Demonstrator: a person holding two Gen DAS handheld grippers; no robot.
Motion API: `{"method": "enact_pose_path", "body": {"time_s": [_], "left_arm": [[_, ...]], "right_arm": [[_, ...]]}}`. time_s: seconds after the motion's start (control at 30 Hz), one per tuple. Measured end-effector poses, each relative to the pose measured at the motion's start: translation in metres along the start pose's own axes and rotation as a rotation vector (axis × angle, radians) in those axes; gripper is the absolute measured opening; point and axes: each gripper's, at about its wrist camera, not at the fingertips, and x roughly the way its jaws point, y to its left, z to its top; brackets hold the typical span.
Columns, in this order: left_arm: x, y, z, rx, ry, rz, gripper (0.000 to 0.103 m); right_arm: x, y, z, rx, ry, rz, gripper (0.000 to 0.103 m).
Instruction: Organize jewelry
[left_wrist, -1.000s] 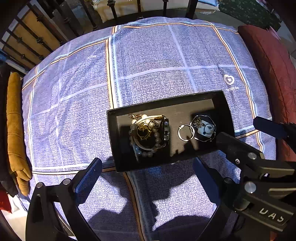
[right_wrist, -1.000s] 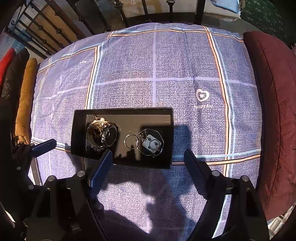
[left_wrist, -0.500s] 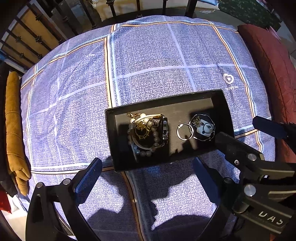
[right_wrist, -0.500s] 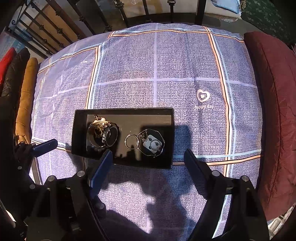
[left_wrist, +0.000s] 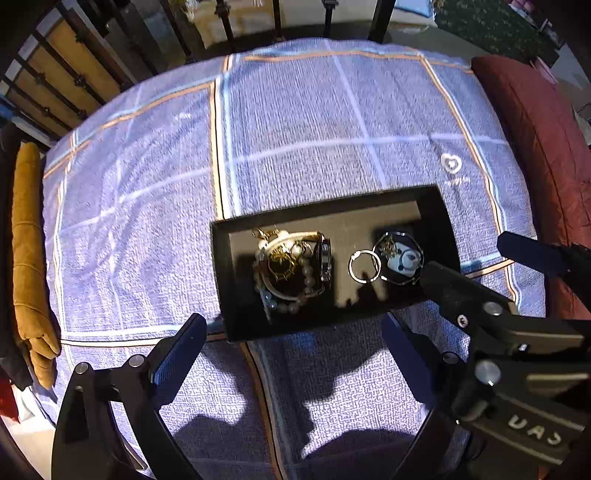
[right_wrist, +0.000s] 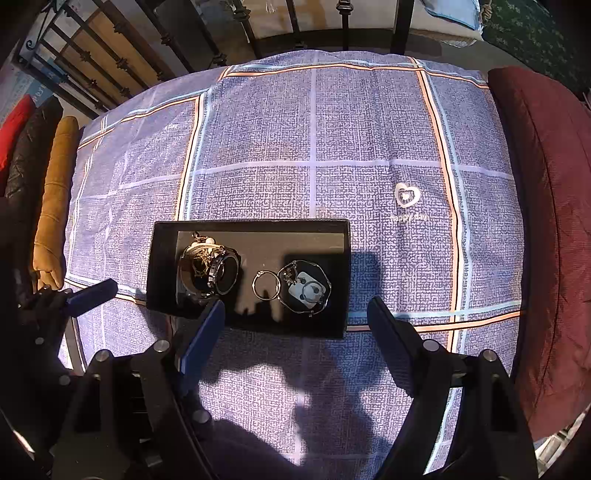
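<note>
- The black tray (left_wrist: 334, 210) sat on the blue checked bedcover (left_wrist: 295, 122), right of centre in the left wrist view and left of centre in the right wrist view (right_wrist: 255, 226).
- In the tray's left half lay a heap of bracelets (left_wrist: 291, 267), a pearl string and a dark bangle tangled together (right_wrist: 208, 269).
- To their right lay a silver ring (left_wrist: 364, 266), touching a dark hexagonal keychain charm (left_wrist: 400, 258) with a white patch on it.
- The left gripper (left_wrist: 291, 345) hung above the bedcover at the tray's near edge, its fingers spread wide with nothing between them.
- The right gripper (right_wrist: 295, 328) hovered likewise at the near edge, tongs wide apart and empty; its left finger (right_wrist: 201, 338) overlapped the tray's near rim in the picture.
- A maroon cushion (right_wrist: 546, 206) lined the right of the frame, a mustard one (left_wrist: 27, 258) the left.
</note>
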Motion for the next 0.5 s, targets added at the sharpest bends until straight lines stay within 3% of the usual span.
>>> {"method": "enact_pose_path", "body": {"time_s": [0.5], "left_arm": [[0.0021, 0.0063, 0.0010, -0.006, 0.002, 0.017, 0.094]], "right_arm": [[0.0019, 0.0006, -0.0005, -0.001, 0.004, -0.003, 0.079]]}}
